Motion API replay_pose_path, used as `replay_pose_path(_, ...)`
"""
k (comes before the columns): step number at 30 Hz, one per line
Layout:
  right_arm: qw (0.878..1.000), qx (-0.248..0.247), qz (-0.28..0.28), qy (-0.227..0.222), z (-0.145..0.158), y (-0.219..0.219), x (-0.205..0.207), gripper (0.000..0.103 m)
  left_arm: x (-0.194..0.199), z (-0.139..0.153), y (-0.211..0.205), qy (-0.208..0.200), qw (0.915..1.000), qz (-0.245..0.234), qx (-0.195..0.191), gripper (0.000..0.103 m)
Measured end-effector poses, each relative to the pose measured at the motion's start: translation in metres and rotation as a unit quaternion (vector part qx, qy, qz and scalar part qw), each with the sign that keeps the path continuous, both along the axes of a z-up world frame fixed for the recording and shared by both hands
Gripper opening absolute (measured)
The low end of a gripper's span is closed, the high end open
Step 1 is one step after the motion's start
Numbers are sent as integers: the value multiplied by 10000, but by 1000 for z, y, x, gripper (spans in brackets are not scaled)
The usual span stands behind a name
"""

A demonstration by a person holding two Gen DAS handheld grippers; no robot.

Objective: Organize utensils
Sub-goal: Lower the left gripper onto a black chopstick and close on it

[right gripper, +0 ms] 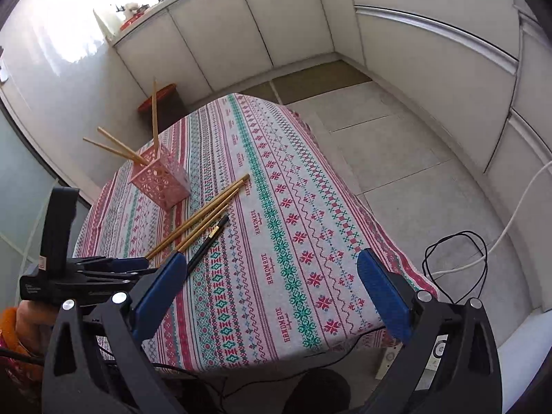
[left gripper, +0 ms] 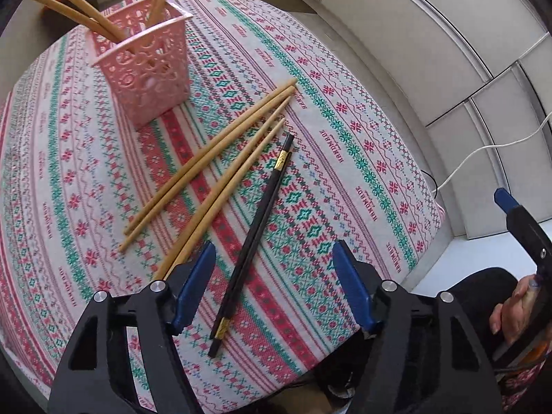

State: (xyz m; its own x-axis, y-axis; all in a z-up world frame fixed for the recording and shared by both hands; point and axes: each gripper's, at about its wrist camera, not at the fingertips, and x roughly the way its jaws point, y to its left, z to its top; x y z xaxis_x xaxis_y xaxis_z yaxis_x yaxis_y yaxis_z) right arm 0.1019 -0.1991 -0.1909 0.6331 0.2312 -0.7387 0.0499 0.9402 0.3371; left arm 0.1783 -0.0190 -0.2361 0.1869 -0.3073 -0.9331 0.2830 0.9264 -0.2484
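A pink lattice holder (left gripper: pixel 145 69) (right gripper: pixel 162 181) stands on the patterned tablecloth (left gripper: pixel 345 138) (right gripper: pixel 293 241) with three wooden chopsticks (left gripper: pixel 76 10) leaning out of it. Several wooden chopsticks (left gripper: pixel 214 158) (right gripper: pixel 203 217) lie loose beside it. A pair of black chopsticks with gold bands (left gripper: pixel 255 234) (right gripper: pixel 207 241) lies next to them. My left gripper (left gripper: pixel 276 276) is open just above the black pair's near half. My right gripper (right gripper: pixel 272 289) is open and empty over the table's near edge, right of the left one (right gripper: pixel 127 265).
A red-topped stool (right gripper: pixel 158 100) stands beyond the table's far corner. White and black cables (right gripper: pixel 476 252) lie on the tiled floor at the right. White cabinets line the walls. The table's right edge (right gripper: pixel 379 227) drops to the floor.
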Motion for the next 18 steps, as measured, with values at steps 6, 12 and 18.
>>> replay_pose_path(6, 9996, 160, -191, 111, -7, -16, 3, 96, 40, -13, -32, 278, 9994, 132, -158, 42)
replay_pose_path(12, 9998, 80, -141, 126, -12, -16, 8, 96, 66, -22, -55, 228, 9990, 392, 10, 24)
replay_pose_path(18, 9998, 113, -75, 161, -15, -15, 12, 96, 76, -33, -61, 243, 9985, 374, 322, 24)
